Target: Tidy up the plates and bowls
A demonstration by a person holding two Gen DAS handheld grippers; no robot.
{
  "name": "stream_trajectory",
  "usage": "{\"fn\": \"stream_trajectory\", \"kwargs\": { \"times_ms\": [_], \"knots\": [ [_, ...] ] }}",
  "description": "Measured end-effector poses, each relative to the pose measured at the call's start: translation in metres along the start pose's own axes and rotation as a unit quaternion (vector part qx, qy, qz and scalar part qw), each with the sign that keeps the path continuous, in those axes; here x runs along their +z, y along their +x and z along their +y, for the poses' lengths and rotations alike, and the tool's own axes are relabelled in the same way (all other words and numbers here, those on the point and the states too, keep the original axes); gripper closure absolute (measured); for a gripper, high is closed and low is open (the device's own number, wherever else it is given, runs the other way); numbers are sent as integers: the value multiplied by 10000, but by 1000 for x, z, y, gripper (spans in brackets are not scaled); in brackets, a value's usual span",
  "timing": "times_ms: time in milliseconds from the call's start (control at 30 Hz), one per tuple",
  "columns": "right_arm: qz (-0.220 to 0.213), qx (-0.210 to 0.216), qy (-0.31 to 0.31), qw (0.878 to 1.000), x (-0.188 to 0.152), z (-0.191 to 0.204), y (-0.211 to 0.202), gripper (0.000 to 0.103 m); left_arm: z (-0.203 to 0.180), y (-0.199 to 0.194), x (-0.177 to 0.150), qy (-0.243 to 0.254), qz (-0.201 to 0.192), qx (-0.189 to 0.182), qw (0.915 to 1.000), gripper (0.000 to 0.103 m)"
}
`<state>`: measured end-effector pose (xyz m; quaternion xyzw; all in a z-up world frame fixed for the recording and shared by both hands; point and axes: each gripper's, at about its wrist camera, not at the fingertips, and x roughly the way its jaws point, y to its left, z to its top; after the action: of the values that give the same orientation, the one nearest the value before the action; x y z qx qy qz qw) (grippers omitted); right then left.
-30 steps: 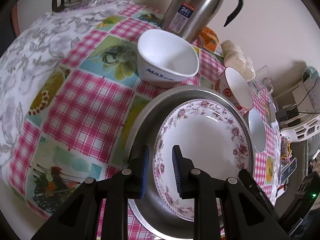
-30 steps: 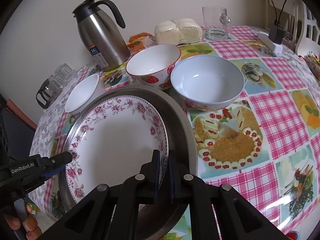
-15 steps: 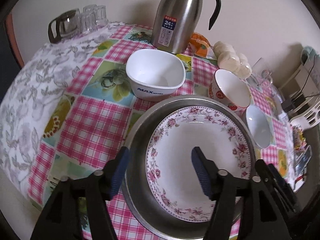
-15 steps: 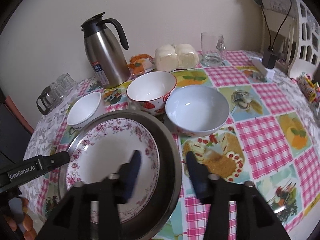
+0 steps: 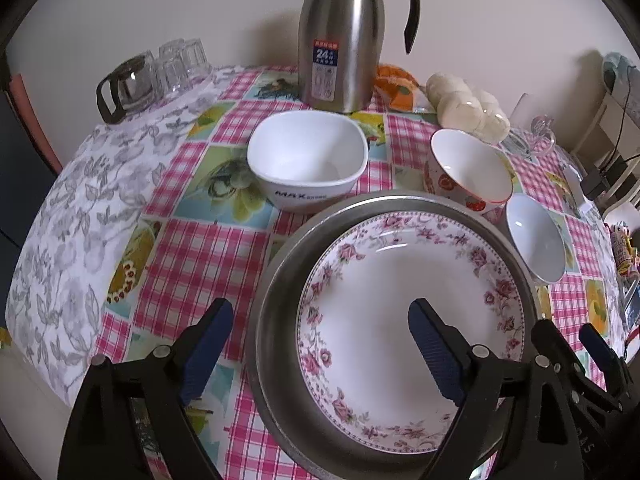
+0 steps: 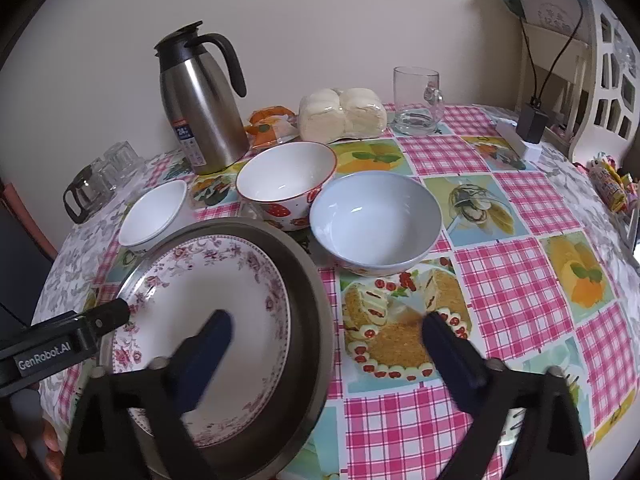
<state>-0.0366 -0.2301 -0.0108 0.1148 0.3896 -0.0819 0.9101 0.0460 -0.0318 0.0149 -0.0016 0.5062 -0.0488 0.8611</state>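
Observation:
A floral-rimmed white plate point(image 5: 404, 312) point(image 6: 208, 320) lies inside a wide metal pan point(image 5: 276, 280) point(image 6: 312, 320) at the table's near edge. Behind it stand a square white bowl point(image 5: 308, 160) point(image 6: 154, 212), a strawberry-patterned bowl point(image 5: 468, 168) point(image 6: 286, 180) and a pale blue bowl point(image 5: 534, 238) point(image 6: 376, 224). My left gripper point(image 5: 320, 320) is open and empty, straddling the pan's left rim above it. My right gripper point(image 6: 326, 336) is open and empty, straddling the pan's right rim.
A steel thermos jug point(image 5: 340, 36) point(image 6: 200, 108), a wrapped pack of buns point(image 6: 342, 114), a glass mug point(image 6: 416, 100), an orange snack packet point(image 6: 268, 124) and upturned glasses with a glass pot point(image 5: 156, 76) line the back. A charger and cable point(image 6: 528, 124) sit at the right.
Both grippers opened, letting go of the plate's rim, and pulled back and up. The plate now rests in the pan.

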Motion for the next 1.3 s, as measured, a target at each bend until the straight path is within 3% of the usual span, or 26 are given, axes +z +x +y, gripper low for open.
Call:
{"fn": "stream_trajectory", "kwargs": {
  "times_ms": [500, 867, 1000, 1300],
  "knots": [
    [-117, -132, 205, 9996, 4, -25, -3, 0, -18, -5, 2, 173, -459, 31, 9988, 8],
    [-184, -137, 549, 9982, 5, -41, -4, 0, -32, -16, 9, 256, -1059, -519, 9927, 8],
    [-241, -148, 675, 9973, 5, -47, -5, 0, -37, -15, 13, 267, -1150, -558, 9914, 8],
    [-354, -148, 748, 9965, 20, -46, -6, 0, -36, -15, 34, 270, -1144, -1014, 9879, 8]
  ]
}}
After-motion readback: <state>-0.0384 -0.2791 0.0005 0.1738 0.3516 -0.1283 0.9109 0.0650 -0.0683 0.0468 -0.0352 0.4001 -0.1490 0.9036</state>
